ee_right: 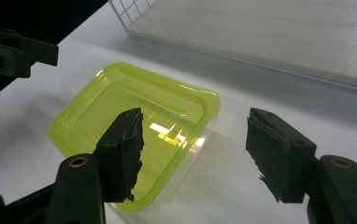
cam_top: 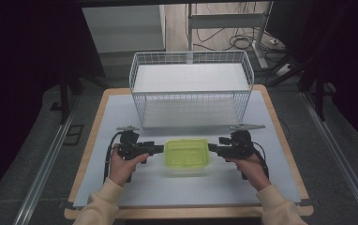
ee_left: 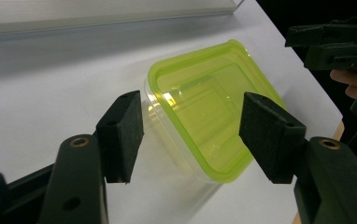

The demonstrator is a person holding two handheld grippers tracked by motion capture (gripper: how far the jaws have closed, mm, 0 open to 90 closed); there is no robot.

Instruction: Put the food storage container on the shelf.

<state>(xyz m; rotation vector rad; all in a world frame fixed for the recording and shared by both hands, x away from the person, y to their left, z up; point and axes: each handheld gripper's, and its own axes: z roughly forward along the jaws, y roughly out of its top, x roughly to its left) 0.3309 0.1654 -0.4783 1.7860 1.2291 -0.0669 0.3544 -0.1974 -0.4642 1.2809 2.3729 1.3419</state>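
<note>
Between my two claws, on the white desk (cam_top: 121, 187), sits the clear container with the yellow-green lid (cam_top: 186, 153), just in front of the white wire basket (cam_top: 191, 89). My left claw (cam_top: 160, 149) comes at the container's left end and my right claw (cam_top: 211, 147) at its right end, both held level and pointing inward at each other.

Both claws stand spread, with nothing pinched. Seen from the left claw (ee_left: 190, 140), the lid's near corner (ee_left: 209, 116) lies ahead, between and beyond the two pads, closer to the right pad (ee_left: 267, 135) than to the left one (ee_left: 120, 135). Seen from the right claw (ee_right: 195, 154), the container (ee_right: 134, 126) sits off towards the left pad (ee_right: 120, 149), which overlaps the lid's rim; the right pad (ee_right: 277, 154) hangs over bare desk, well clear of the box. Whether either claw touches the rim yet I cannot tell.

To do this well, I judge that each claw should be centred on its end of the container before closing, the right one especially needing to shift so the rim falls evenly between its pads. The plastic looks light and slippery, so I would close both sides together and gently, or the box may skid or tip away from whichever pad lands first.
</note>
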